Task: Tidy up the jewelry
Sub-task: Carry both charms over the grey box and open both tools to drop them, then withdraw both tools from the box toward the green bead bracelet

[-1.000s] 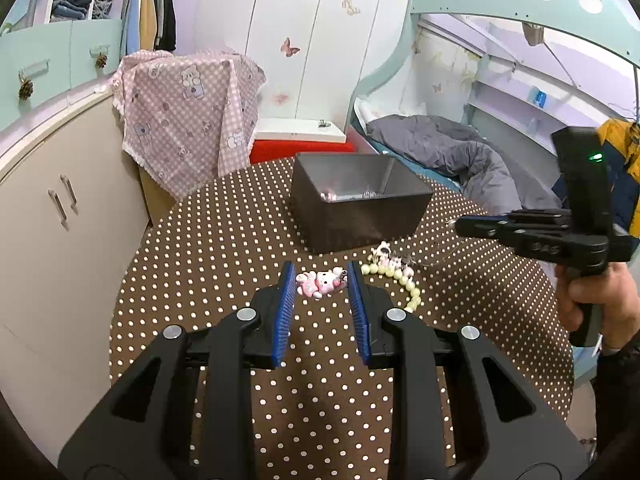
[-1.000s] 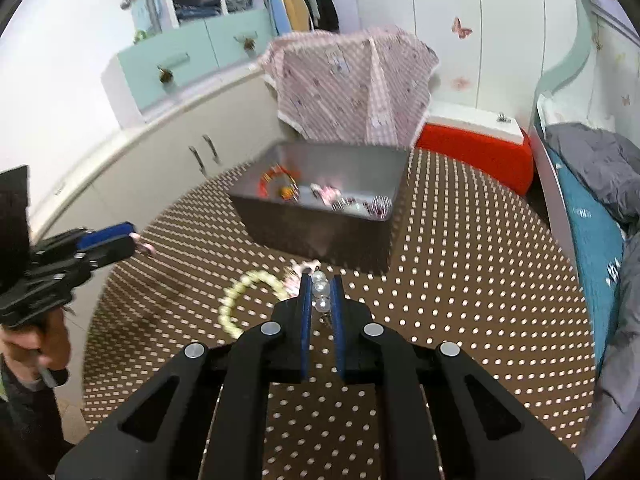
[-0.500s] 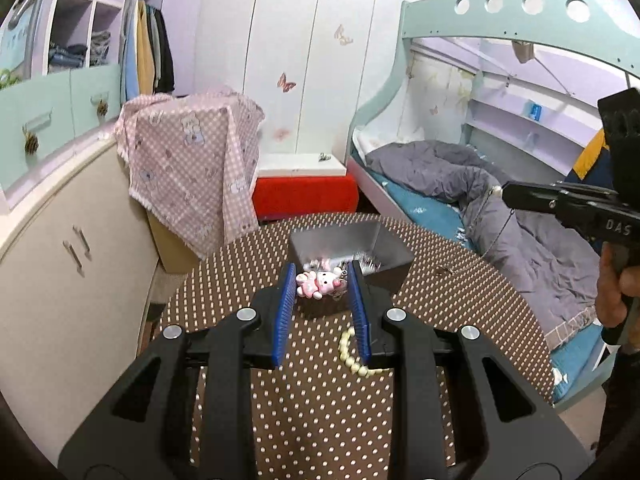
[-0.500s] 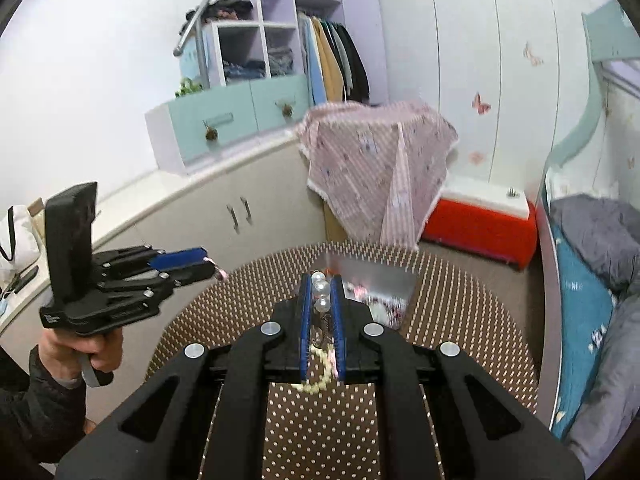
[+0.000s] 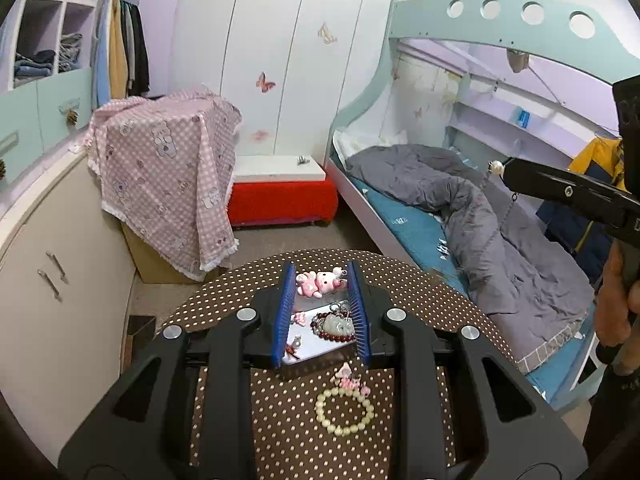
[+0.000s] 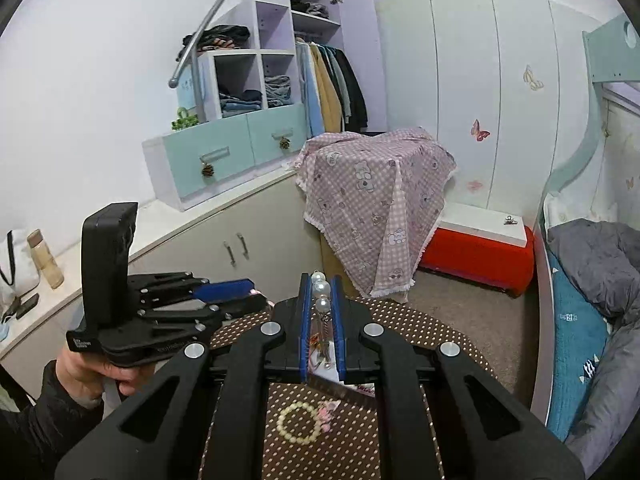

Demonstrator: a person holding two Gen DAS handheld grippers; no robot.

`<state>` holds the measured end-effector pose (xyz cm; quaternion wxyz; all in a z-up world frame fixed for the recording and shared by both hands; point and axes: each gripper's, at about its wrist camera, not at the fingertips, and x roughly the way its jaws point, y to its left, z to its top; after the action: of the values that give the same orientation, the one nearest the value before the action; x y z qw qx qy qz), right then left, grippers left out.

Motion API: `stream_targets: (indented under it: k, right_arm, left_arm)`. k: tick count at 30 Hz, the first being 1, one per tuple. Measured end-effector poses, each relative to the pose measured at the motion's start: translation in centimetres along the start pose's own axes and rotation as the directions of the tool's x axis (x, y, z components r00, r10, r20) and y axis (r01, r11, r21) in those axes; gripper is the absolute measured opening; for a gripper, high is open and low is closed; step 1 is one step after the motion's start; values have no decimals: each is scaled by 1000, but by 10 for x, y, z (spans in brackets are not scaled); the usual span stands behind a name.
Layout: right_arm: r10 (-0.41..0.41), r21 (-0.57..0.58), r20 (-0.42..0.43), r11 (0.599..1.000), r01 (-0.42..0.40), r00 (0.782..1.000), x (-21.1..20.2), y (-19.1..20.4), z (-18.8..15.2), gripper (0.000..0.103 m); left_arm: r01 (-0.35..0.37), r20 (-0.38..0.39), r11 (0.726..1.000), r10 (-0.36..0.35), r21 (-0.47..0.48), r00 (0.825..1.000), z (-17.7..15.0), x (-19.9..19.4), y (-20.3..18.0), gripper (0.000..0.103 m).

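Left hand-held gripper [image 5: 320, 285] pinches pink bunny charm [image 5: 320, 282], right hand-held gripper [image 6: 320, 294] clamps pearl-and-chain necklace [image 6: 321, 293], both high above grey metal box [image 5: 316, 340] directly below; loose dangling chain could snag or miss.

Pink charm [image 5: 320, 283], pearl piece [image 6: 321, 292], both aloft

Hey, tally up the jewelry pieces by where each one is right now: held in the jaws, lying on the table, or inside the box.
Held in jaws: 2, pink charm in left gripper, pearl chain in right gripper
On table: 1, pale bead bracelet
In box: at least 2 visible, including red bead bracelet
Total: at least 5
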<state>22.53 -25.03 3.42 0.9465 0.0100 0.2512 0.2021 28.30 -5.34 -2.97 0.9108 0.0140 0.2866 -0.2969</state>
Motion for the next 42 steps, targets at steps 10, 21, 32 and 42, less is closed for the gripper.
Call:
stream_targets:
  k: [10,21,32,42]
  right_arm:
    - [18,136,-115,991,-2,993,72,-40,-10,11]
    - [-95,234,-71,966,110,993,57,-60,-28,96]
    - [-159,198,-13,967,159,987,14,-41,-46,96]
    - [-229,181,28,959,220,973,-18,-18,-78,96]
  left_arm:
    - [-42,-134,999,40,-12,990,3,76,4,28]
    - [-224,-36,973,222,-49,974,-6,43,19,97]
    - [-288,72,958,287,5,955,-30,-20,-5,97]
    - [-307,117,951,303,24,946,-51,-53,-29,97]
